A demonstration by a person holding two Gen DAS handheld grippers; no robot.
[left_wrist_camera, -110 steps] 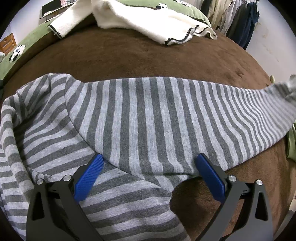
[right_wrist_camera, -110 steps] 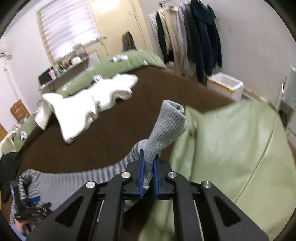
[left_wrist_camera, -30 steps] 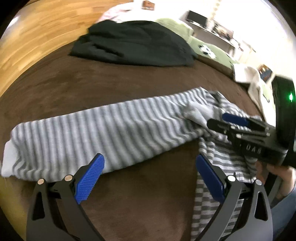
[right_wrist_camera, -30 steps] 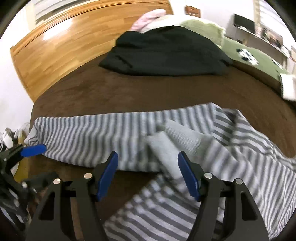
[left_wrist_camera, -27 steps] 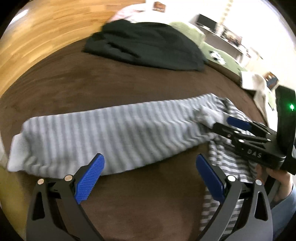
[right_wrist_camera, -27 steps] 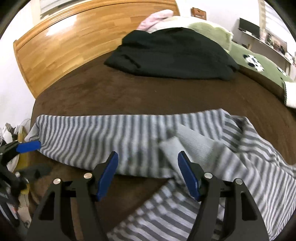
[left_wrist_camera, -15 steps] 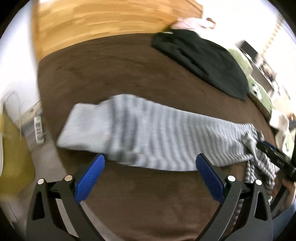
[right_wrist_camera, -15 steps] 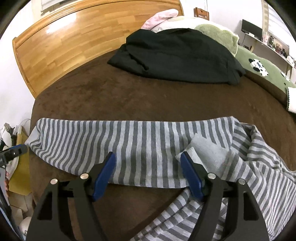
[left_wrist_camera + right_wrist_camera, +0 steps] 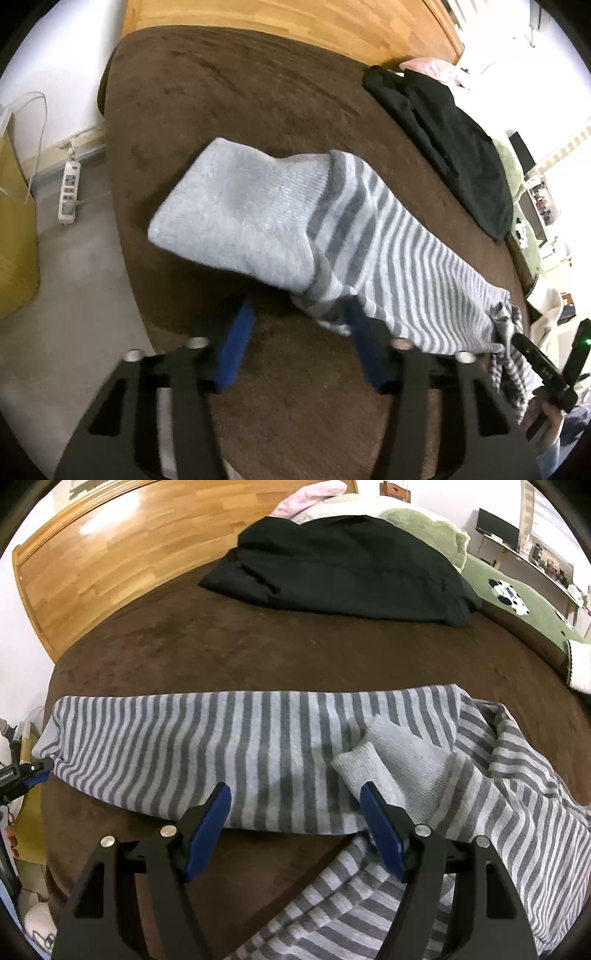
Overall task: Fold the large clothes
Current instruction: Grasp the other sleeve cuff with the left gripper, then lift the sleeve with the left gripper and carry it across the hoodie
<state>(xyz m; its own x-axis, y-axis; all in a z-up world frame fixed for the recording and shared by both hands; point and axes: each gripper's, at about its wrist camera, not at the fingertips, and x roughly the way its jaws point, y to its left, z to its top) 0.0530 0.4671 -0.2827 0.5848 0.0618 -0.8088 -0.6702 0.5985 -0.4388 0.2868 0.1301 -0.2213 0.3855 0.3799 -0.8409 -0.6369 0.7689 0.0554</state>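
A grey striped sweater [image 9: 498, 812] lies on the brown bed [image 9: 258, 642]. One sleeve [image 9: 221, 746] stretches left across the bed; the other sleeve's plain grey cuff [image 9: 399, 753] lies folded over it near the body. In the left wrist view that stretched sleeve [image 9: 388, 236] ends in a plain grey cuff [image 9: 240, 210] near the bed's edge. My left gripper [image 9: 299, 339] is open, just short of the cuff, its right finger touching the sleeve edge. My right gripper [image 9: 295, 823] is open, over the sleeve beside the folded cuff, holding nothing.
A black garment [image 9: 343, 561] lies at the far side by the wooden headboard [image 9: 110, 554]. A green blanket [image 9: 517, 594] and white garment [image 9: 580, 664] are at the right. Left of the bed edge are floor and a power strip [image 9: 68, 188].
My left gripper has swung left along the sleeve to its cuff end and come close, jaws narrower than before. My right gripper let go of the other cuff earlier and now hovers open.
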